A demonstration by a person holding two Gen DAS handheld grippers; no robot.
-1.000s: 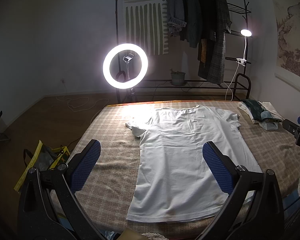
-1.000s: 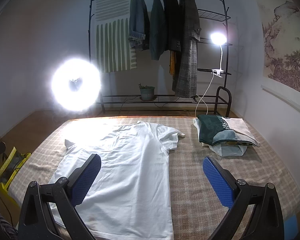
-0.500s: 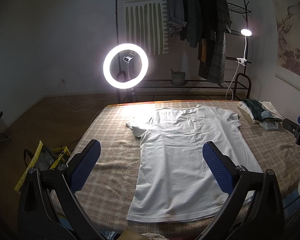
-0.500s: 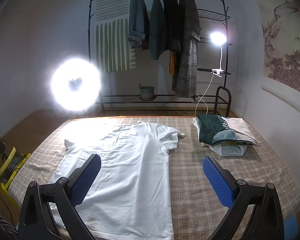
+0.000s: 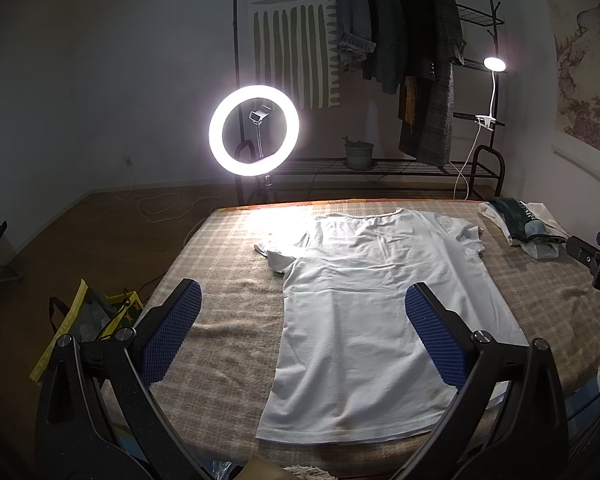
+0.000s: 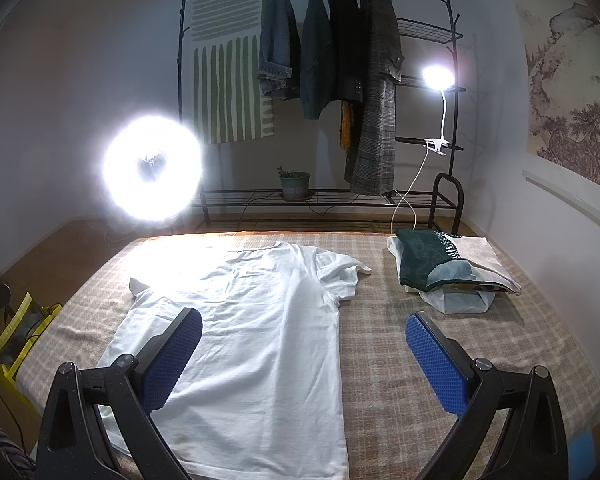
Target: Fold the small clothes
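Note:
A white T-shirt [image 5: 372, 304] [image 6: 256, 332] lies spread flat on the plaid-covered table [image 5: 228, 312], collar at the far end and hem toward me. Its left sleeve is crumpled under itself. My left gripper [image 5: 302, 304] hovers open above the near hem area, holding nothing between its blue pads. In the right wrist view my right gripper [image 6: 304, 334] also stands open and empty, above the shirt's right side. The right gripper's tip shows at the right edge of the left wrist view [image 5: 592, 256].
A stack of folded clothes [image 6: 448, 272] [image 5: 528, 228] sits at the table's far right corner. A lit ring light [image 5: 254, 130] stands behind the far edge. Behind it stands a clothes rack [image 6: 340, 80] with a clip lamp [image 6: 438, 76]. A yellow bag [image 5: 84, 320] lies on the floor at left.

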